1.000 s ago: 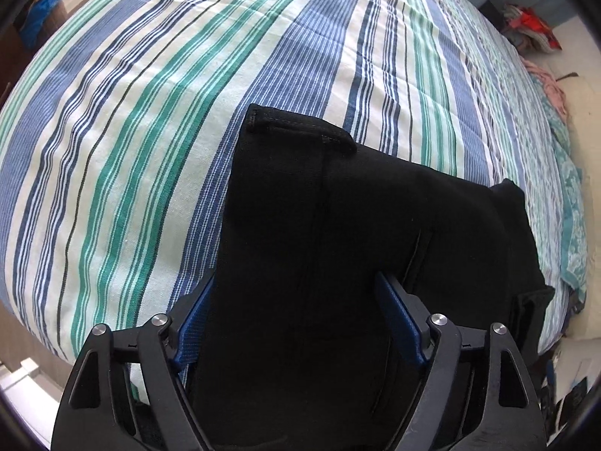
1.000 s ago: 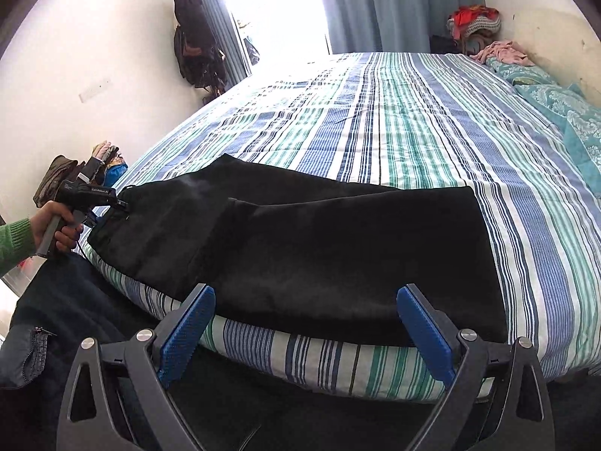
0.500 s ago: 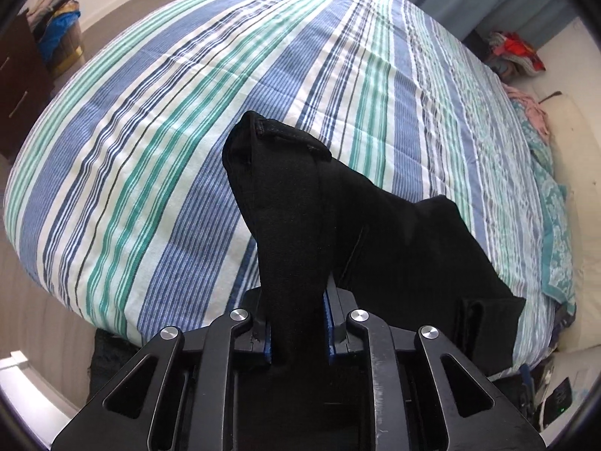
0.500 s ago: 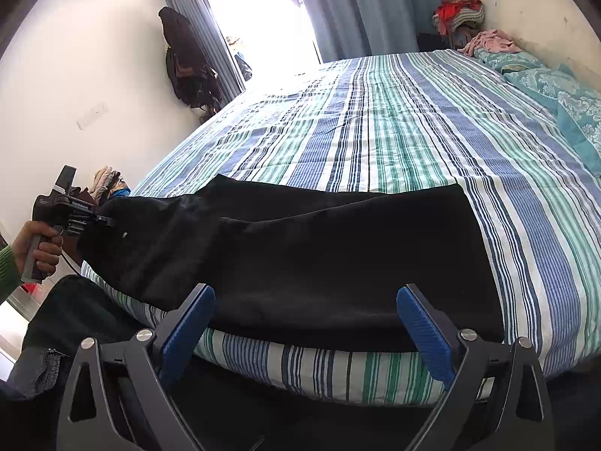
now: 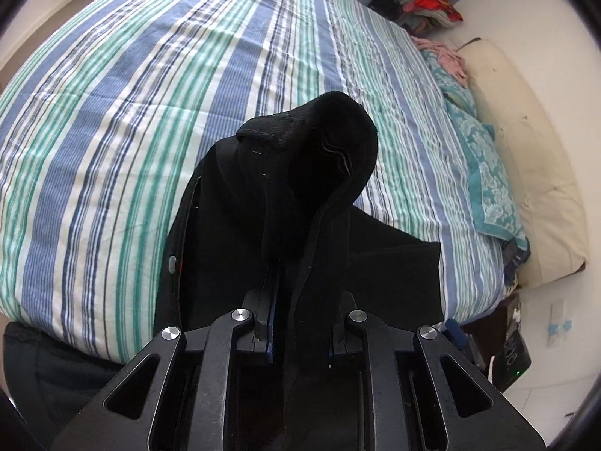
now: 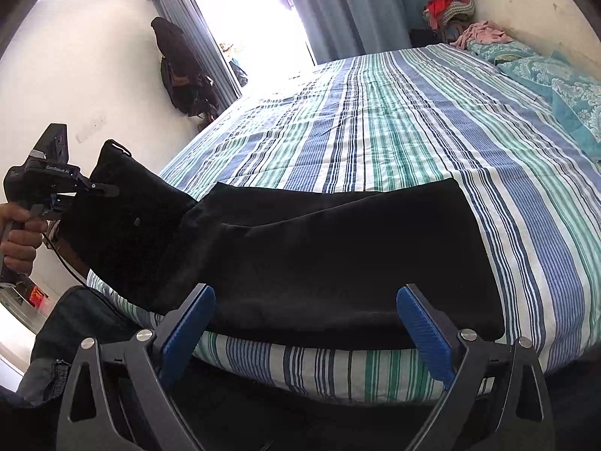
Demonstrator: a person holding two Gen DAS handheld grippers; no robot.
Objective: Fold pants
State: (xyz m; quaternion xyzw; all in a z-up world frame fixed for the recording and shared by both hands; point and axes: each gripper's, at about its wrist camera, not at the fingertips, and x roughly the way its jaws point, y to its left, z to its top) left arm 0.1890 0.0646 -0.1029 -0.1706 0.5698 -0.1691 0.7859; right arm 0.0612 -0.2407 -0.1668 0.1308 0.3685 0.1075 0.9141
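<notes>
The black pants (image 6: 338, 263) lie along the near edge of the bed (image 6: 413, 131), a matte, heavy cloth folded into a long flat band with a squared right end. The bed wears a thin cotton sheet in blue, green and white stripes, lightly creased. Teal patterned pillows (image 6: 563, 82) rest at its far right, and a heap of red and pink clothes (image 6: 450, 3) sits in the far corner by the grey-blue curtains (image 6: 357, 7).

The left gripper (image 5: 300, 323) has its black fingers pressed nearly together, pinching the left end of the pants. The cloth rises from the grip in a bunched, drooping hood (image 5: 319, 143), showing a stitched belt loop and a pale button at the left edge. In the right wrist view that end is lifted clear of the sheet at the near left corner, and a bare hand (image 6: 18, 236) wraps the gripper's handle, tilted down toward the bed.

The right gripper (image 6: 304, 323) hangs just off the near edge of the mattress, its ribbed blue pads (image 6: 424, 334) spread wide with nothing between them, angled down at the middle of the pants.
</notes>
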